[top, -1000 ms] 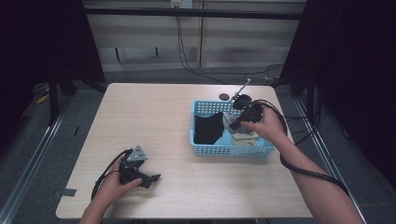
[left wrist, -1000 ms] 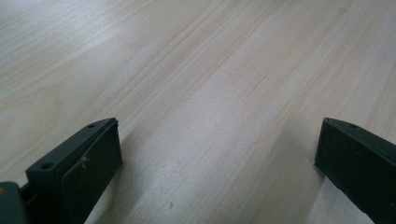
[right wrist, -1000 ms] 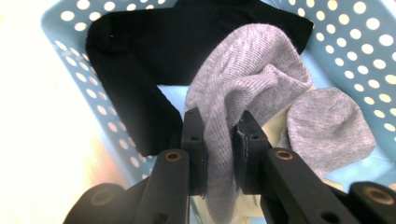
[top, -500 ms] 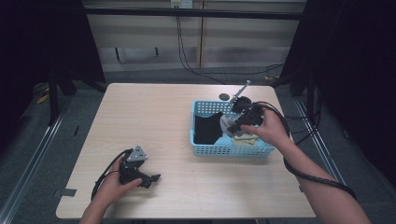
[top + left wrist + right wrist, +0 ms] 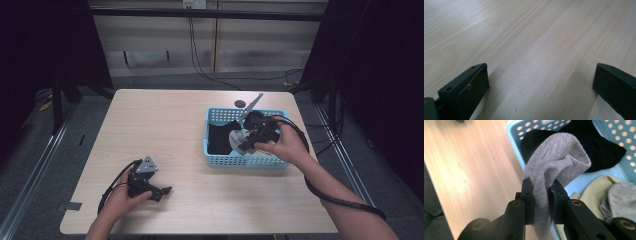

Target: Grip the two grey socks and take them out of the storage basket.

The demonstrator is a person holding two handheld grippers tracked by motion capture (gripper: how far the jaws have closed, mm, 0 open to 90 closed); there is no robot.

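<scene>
Right gripper [image 5: 541, 192]: jaws clamped on a grey sock [image 5: 554, 167], fabric pinched between the pads and bunched above them, a strip hanging below. In the high view the right gripper [image 5: 248, 144] sits over the basket [image 5: 280, 161], with the sock [image 5: 236, 137] at its tip, over the basket's middle. The person's right hand [image 5: 282, 145] wraps the gripper body, cable looping back along the forearm.

In the basket: a black cloth [image 5: 596, 147] behind the sock, by the far wall; a beige cloth [image 5: 594, 195] and a second grey sock [image 5: 621, 200] lower right in the right gripper view. Basket is light blue, with perforated walls [image 5: 624, 135], and stands on the right half of the table [image 5: 165, 130]. In the high view the black cloth [image 5: 220, 137] fills the basket's left part.

Left gripper [image 5: 160, 191]: rests on the table near the front left edge, well apart from the basket, held by the left hand [image 5: 122, 197]. Left gripper view shows its jaws spread wide, nothing between them, bare wood [image 5: 536, 50] ahead.

Dark round spot [image 5: 240, 104] on the table just behind the basket.
</scene>
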